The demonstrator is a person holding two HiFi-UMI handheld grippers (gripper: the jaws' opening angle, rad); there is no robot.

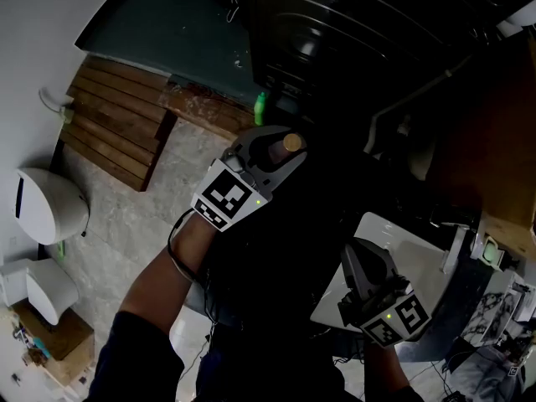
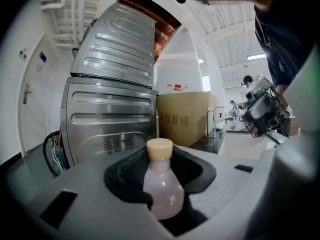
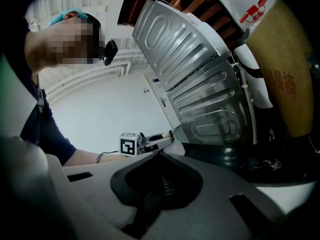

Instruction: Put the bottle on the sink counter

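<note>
The left gripper [image 1: 270,151] pinches the bottle [image 2: 162,189] by its belly, upright between the fingers with the cap above them, probably so it can be set down standing. The right gripper [image 3: 160,184] idles, its fingers pressed together on nothing.

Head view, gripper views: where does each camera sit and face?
Head view: on the head, facing steeply down; shows left forearm, left gripper holding the bottle, right gripper.
Left gripper view: on that gripper, facing along its fingers; bottle, ribbed metal cabinet beyond.
Right gripper view: same mount; closed empty fingers, the person's sleeve, cabinet.
Shared: both gripper views see the cabinet.
</note>
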